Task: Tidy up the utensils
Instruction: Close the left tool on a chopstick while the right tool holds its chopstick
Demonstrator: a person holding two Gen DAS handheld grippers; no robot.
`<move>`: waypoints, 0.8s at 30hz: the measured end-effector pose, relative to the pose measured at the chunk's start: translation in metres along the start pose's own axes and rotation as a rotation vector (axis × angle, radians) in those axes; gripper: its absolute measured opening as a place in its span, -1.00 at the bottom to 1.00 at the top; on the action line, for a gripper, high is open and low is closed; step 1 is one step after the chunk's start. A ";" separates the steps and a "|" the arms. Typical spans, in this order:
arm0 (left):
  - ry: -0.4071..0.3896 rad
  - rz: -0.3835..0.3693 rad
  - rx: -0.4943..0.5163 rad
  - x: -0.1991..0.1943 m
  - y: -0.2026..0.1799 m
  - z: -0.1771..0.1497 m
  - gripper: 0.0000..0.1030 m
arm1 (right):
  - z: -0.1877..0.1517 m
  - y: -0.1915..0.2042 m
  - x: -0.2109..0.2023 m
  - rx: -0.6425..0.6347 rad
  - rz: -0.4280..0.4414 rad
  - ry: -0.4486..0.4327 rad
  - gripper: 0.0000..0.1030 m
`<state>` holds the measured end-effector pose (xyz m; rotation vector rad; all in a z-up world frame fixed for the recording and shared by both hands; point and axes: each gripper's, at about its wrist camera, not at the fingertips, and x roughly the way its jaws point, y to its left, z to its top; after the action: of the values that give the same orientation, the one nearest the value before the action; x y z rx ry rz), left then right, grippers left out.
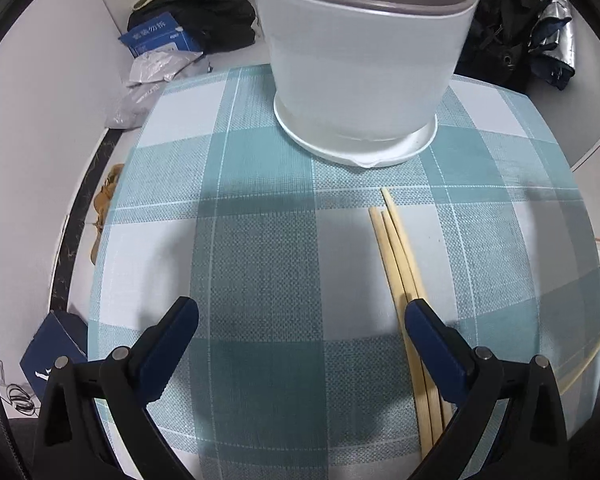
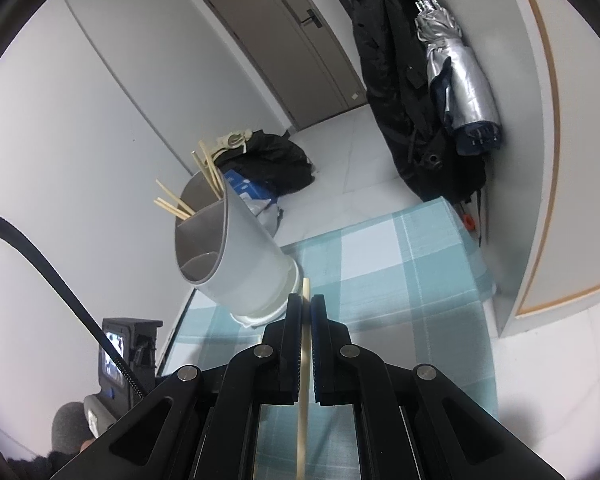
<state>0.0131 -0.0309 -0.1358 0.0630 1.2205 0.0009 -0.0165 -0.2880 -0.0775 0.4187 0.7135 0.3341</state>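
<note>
While right tongs (image 2: 306, 306) pinch one chopstick (image 2: 305, 356) | three chopsticks (image 1: 400, 256) on tablecloth (image 1: 260, 240)

left gripper (image 1: 302, 316): black plastic linkage arms, dark blue finger pads (image 1: 180, 326), round silver pivot pins
right gripper (image 2: 306, 306): same black frame, blue pads (image 2: 320, 320), four silver pins
cable (image 2: 48, 280): black, seen on the left

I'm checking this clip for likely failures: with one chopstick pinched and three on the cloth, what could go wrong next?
1. The right tongs pinch the single chopstick near its tip, so it may pivot or slip.
2. The holder already has chopsticks leaning out; a new one could knock them.
3. The left tongs hang open beside three loose chopsticks and could scatter them.
</note>
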 end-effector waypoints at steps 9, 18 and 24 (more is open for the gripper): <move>0.068 -0.037 -0.013 0.010 -0.003 0.008 0.93 | -0.003 0.008 -0.003 -0.034 0.005 0.011 -0.93; 0.055 -0.058 -0.011 0.005 -0.011 0.026 -0.40 | -0.001 0.012 -0.007 -0.046 0.022 -0.003 -0.93; 0.073 -0.123 -0.103 0.011 -0.002 0.035 -0.90 | -0.001 0.013 -0.003 -0.050 0.019 0.004 -0.93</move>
<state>0.0500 -0.0342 -0.1344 -0.1032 1.2937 -0.0417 -0.0210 -0.2782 -0.0702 0.3774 0.7042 0.3703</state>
